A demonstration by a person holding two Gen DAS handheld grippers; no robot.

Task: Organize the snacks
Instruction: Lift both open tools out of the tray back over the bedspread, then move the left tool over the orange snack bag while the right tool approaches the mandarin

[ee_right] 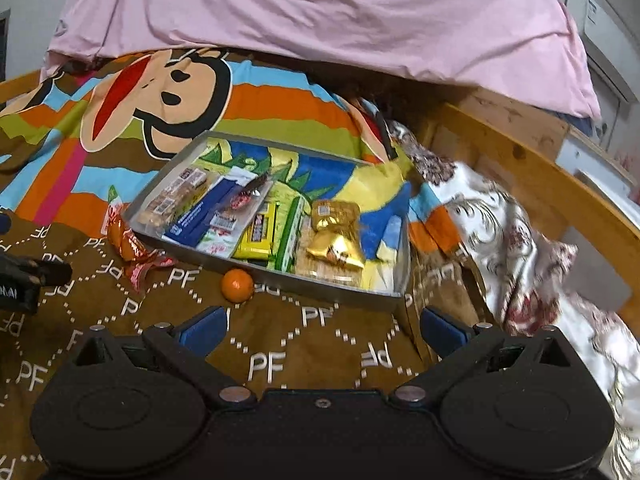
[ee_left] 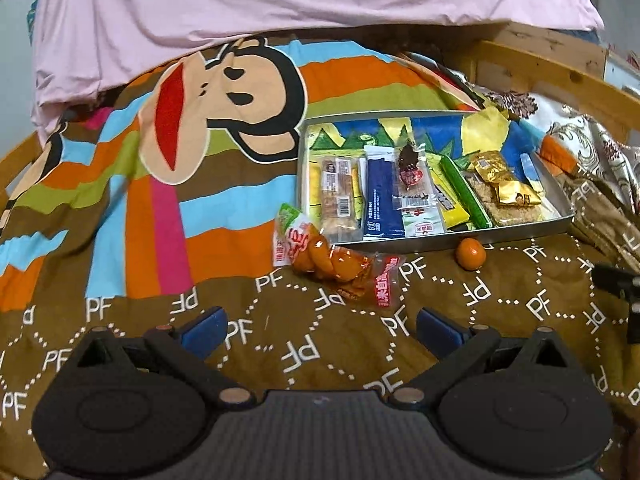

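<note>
The left gripper (ee_left: 322, 326), black with blue finger pads, hovers over the brown "PF"-printed bedspread (ee_left: 280, 344) with its jaws spread wide and nothing between them. The right gripper (ee_right: 324, 326) is likewise wide open and empty above the same cloth.

A shallow grey metal tray (ee_left: 520, 234) lies on the bed, lined with a bright cartoon print. It holds a row of packets: a clear-wrapped biscuit bar (ee_left: 338, 196), a dark blue sachet (ee_left: 380, 196), a green stick (ee_left: 466, 192) and gold foil wrappers (ee_left: 502, 184). Their overlapping edges hide parts of each, and the printing is too small to read.

Outside the tray, an orange crinkled snack bag (ee_left: 332, 264) rests just beside its near-left corner, and a small round orange fruit (ee_left: 471, 253) sits against its near wall. In the right wrist view the bag (ee_right: 128, 240) is partly hidden by the tray. A pink sheet (ee_right: 340, 12) covers the background.
</note>
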